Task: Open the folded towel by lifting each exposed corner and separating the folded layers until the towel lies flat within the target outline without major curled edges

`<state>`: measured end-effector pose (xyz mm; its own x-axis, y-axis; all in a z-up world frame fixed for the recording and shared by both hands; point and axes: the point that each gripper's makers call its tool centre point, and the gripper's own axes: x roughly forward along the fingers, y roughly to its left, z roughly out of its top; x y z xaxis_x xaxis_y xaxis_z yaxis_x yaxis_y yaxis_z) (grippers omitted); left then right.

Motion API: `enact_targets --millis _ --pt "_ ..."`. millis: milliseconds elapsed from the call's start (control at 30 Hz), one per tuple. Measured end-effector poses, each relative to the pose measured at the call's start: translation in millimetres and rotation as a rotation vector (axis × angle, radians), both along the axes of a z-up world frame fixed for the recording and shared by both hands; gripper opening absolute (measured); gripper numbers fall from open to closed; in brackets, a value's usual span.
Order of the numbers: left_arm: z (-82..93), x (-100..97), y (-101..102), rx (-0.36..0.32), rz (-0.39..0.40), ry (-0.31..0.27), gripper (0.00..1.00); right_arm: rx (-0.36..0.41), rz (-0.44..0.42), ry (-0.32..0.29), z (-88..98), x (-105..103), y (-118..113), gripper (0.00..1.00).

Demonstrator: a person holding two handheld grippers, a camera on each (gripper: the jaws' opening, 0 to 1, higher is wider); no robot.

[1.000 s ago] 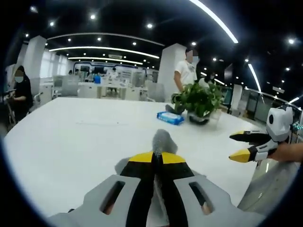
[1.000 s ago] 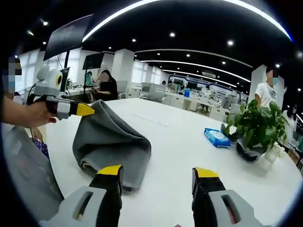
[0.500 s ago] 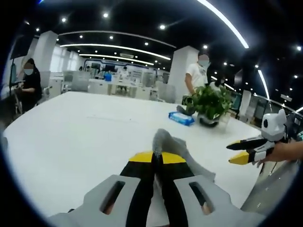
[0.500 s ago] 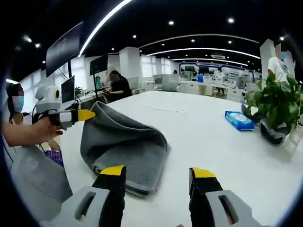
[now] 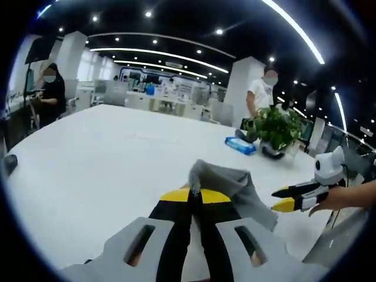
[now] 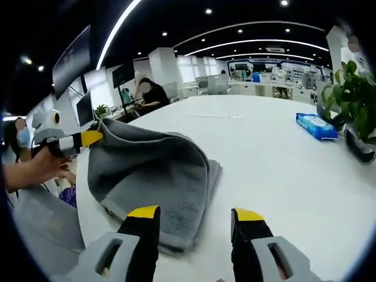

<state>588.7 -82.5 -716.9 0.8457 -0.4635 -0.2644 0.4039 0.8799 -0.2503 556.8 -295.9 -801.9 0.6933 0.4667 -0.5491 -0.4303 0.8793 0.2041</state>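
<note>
White table (image 6: 282, 158) carries grey towel (image 6: 164, 182), blue packet (image 6: 315, 125), potted plant (image 5: 276, 126).

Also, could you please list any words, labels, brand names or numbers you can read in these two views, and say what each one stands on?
None can be read.
Blue wipes packet on the white table: it carries printing, too small and blurred to read.
Dark wall screen: nothing legible on it.
Grey towel, left gripper and right gripper: no visible lettering.
</note>
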Motion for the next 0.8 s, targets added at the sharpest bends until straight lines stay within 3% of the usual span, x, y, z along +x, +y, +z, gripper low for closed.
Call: enact_targets --millis 133,367,533,700,800 --pt "-6.1 0.2 8.1 0.014 0.027 0.020 0.03 0.018 0.004 0.026 -9.4 4.4 3.4 0.42" --pt "-15.5 0.5 13.2 0.043 0.047 0.044 0.03 0.078 -0.006 0.052 -12.8 8.6 10.9 0.26" --pt "-19.9 0.5 15.5 0.058 0.050 0.058 0.03 0.102 -0.012 0.056 -10.1 9.0 14.9 0.18" --pt "-24.8 0.9 19.9 0.058 0.064 0.080 0.03 0.117 -0.032 0.050 0.2 8.4 11.2 0.00" --pt "-26.8 0.6 21.7 0.054 0.068 0.093 0.03 0.147 -0.042 0.059 7.7 5.7 13.8 0.00"
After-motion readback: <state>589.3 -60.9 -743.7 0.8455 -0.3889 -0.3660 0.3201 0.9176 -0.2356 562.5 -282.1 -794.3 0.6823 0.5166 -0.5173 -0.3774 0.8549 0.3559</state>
